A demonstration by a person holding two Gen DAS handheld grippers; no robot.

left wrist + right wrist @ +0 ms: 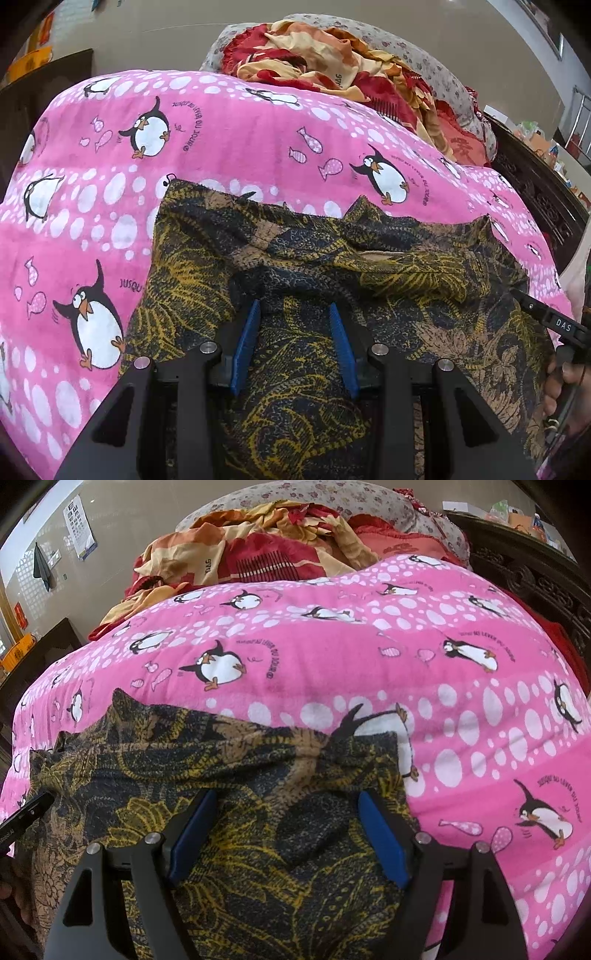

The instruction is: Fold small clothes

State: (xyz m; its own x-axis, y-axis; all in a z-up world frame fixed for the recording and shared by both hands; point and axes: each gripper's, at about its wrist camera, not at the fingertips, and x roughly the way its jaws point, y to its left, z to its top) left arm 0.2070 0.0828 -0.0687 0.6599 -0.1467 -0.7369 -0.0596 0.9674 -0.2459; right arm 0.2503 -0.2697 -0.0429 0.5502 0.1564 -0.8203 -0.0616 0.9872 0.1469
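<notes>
Left claw apart over cloth; right claw apart too. Bunched cloth on bed near front edge may fold crooked.

I see the garment lying on the near part of the penguin blanket; behind the blanket, a crumpled quilt rests against a pillow; my grippers hover above the garment.
</notes>
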